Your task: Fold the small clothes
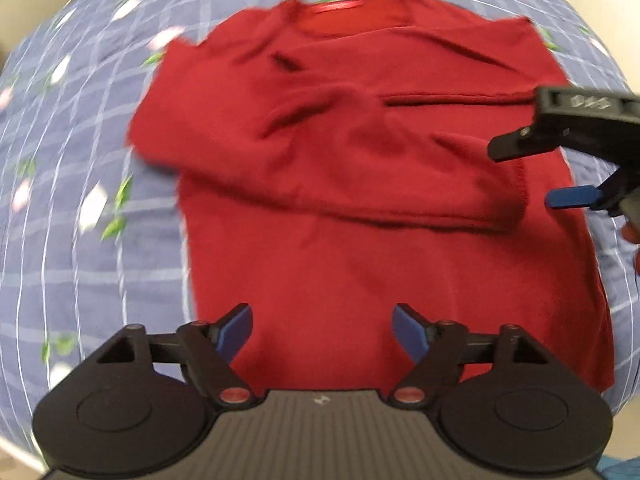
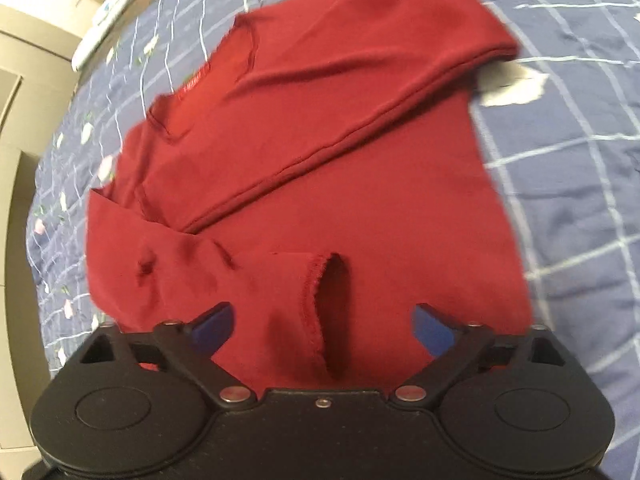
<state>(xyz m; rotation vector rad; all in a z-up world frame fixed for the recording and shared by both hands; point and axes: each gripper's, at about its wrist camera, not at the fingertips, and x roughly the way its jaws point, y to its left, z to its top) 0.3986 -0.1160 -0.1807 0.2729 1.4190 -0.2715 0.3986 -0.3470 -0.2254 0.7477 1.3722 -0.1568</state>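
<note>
A small dark-red long-sleeved top (image 1: pixel 340 184) lies flat on a blue checked bedspread (image 1: pixel 80 200), collar at the far side, both sleeves folded across the chest. My left gripper (image 1: pixel 322 330) hovers open over the hem, nothing between its blue pads. In the same view my right gripper (image 1: pixel 532 174) enters from the right edge, open, beside a sleeve cuff. In the right wrist view the top (image 2: pixel 320 152) lies at a slant, and a sleeve cuff (image 2: pixel 332 312) sits loose between the spread fingers of my right gripper (image 2: pixel 324 328).
The bedspread (image 2: pixel 560 160) with white lines and small flowers surrounds the top on all sides. A pale pillow or folded cloth (image 2: pixel 112 12) lies at the bed's far left edge, with beige furniture (image 2: pixel 24 80) beyond it.
</note>
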